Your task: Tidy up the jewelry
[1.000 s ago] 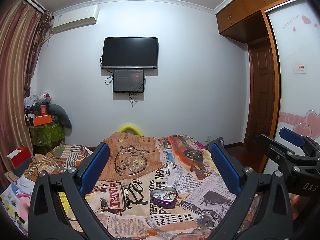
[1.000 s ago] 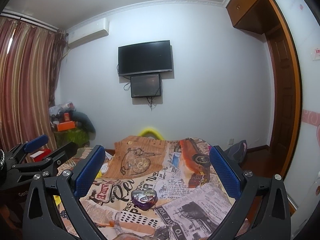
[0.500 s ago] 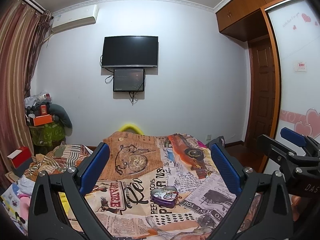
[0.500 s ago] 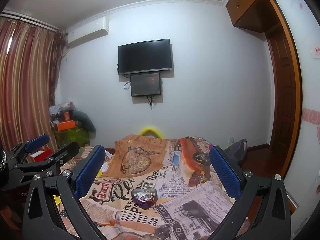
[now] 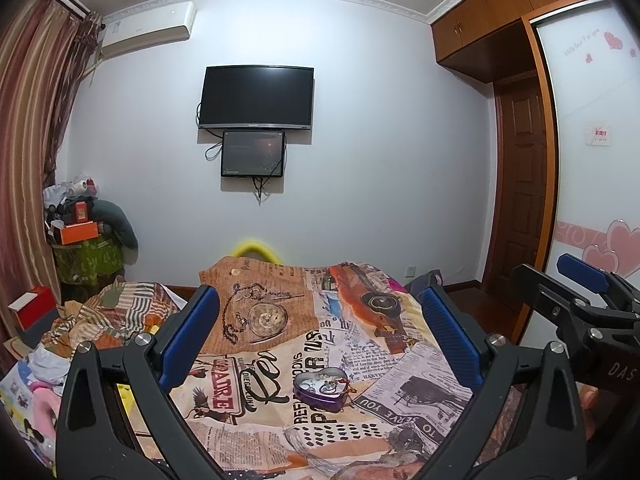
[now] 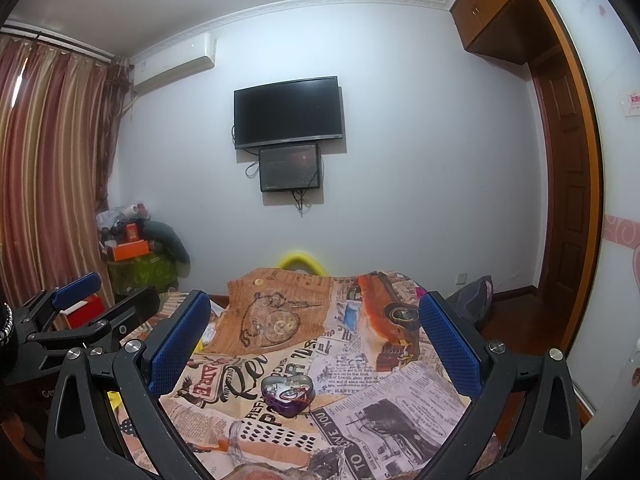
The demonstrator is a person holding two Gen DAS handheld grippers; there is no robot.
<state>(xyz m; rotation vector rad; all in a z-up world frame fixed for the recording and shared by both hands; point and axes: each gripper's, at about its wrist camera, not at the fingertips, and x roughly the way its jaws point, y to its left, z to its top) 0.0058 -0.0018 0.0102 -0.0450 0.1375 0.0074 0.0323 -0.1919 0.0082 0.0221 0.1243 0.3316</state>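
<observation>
A purple heart-shaped tin [image 5: 321, 389] lies open on the newspaper-print cloth [image 5: 280, 344], with jewelry pieces and a thin chain inside. It also shows in the right wrist view [image 6: 288, 395]. My left gripper [image 5: 318, 320] is open and empty, held above and short of the tin. My right gripper [image 6: 314, 320] is open and empty at about the same height. Each gripper shows at the edge of the other's view: the right one [image 5: 576, 300], the left one [image 6: 84, 312].
The cloth covers a bed. A striped blanket [image 5: 116, 312] and clutter lie at the left. A TV [image 5: 256, 98] hangs on the far wall. A wardrobe and door [image 5: 524, 200] stand at the right, curtains [image 6: 48, 184] at the left.
Both views have shifted very slightly; the tin and the grippers' openings are unchanged.
</observation>
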